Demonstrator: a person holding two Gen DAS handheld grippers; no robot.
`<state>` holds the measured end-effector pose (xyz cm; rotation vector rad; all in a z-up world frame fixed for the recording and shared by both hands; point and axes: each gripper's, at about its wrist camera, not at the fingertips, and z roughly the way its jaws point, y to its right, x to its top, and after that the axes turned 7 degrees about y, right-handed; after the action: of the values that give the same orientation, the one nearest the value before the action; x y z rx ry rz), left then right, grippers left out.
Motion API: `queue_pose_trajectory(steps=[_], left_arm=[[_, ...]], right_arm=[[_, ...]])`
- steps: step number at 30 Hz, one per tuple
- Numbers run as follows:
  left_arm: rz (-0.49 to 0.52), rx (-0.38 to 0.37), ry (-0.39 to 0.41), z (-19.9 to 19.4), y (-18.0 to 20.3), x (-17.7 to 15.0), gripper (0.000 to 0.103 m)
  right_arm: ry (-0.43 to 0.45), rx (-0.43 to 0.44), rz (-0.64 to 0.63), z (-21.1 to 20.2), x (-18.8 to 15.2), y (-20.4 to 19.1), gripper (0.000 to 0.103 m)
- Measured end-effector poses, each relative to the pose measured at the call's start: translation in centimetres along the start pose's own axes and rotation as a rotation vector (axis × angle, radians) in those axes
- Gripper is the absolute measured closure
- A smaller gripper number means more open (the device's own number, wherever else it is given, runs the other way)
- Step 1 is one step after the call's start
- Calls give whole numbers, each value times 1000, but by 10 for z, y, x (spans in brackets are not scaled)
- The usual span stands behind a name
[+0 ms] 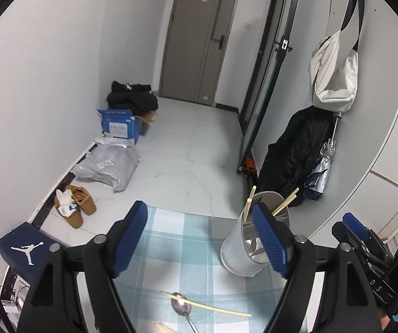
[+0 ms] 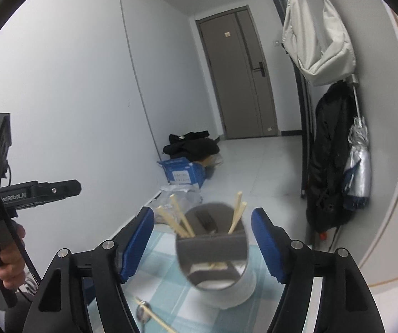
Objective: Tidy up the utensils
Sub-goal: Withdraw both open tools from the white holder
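A white utensil holder (image 1: 243, 249) with a grey divider stands on the blue-checked tablecloth (image 1: 176, 249). It holds several wooden chopsticks (image 1: 285, 202) and a dark fork (image 2: 205, 219). A metal spoon (image 1: 182, 308) and a loose chopstick (image 1: 207, 306) lie on the cloth near my left gripper (image 1: 200, 238), which is open and empty. My right gripper (image 2: 203, 242) is open and empty, with the holder (image 2: 221, 263) between its fingers. The spoon (image 2: 142, 313) and chopstick (image 2: 154, 319) also show low in the right wrist view. The right gripper's body (image 1: 362, 238) shows at the right of the left wrist view.
The table's far edge drops to a tiled floor (image 1: 187, 144). On the floor lie a blue box (image 1: 119, 125), grey bags (image 1: 110, 163), brown shoes (image 1: 74, 205) and a shoe box (image 1: 24, 249). A black coat (image 1: 296, 149), umbrella (image 1: 321, 163) and white bag (image 1: 335, 75) hang on the right wall.
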<state>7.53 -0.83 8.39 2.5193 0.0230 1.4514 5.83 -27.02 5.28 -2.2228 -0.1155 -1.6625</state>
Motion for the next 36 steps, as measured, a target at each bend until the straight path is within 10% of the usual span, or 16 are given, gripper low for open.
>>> queue_pose_trajectory(steps=[15, 36], left_arm=[[-12, 120, 116, -36, -15, -52, 1], [-208, 110, -90, 8, -86, -124, 1]], right_arm=[[-3, -2, 2, -50, -46, -32, 11], [-296, -48, -29, -3, -124, -37, 11]])
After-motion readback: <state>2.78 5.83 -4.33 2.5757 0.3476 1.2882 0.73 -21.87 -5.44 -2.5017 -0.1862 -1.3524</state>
